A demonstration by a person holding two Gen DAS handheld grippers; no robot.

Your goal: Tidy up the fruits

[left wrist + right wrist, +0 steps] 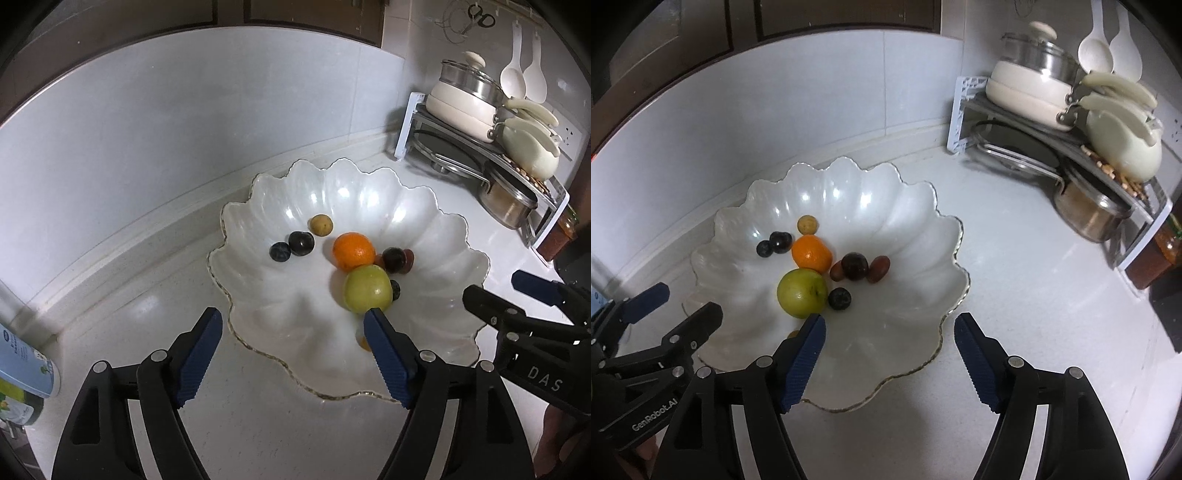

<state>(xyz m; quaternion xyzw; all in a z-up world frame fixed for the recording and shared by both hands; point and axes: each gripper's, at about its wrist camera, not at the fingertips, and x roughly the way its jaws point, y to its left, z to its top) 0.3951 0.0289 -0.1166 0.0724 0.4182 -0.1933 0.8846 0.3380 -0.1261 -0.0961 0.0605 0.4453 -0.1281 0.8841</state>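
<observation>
Peeking from behind the left gripper [293, 325], small orange fruit [364, 341] half hidden, both grippers' fingers [805, 354] apart, empty.

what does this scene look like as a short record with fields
setting: white kitchen counter
bowl: white scalloped bowl, upright on the counter
large fruit: orange and green apple, side by side in the bowl
small fruit: several dark and brown ones around them
left hand-held gripper: open, empty, over the bowl's near rim
right hand-held gripper: open, empty, over the bowl's near rim
backdrop: pot rack in the far right corner
</observation>
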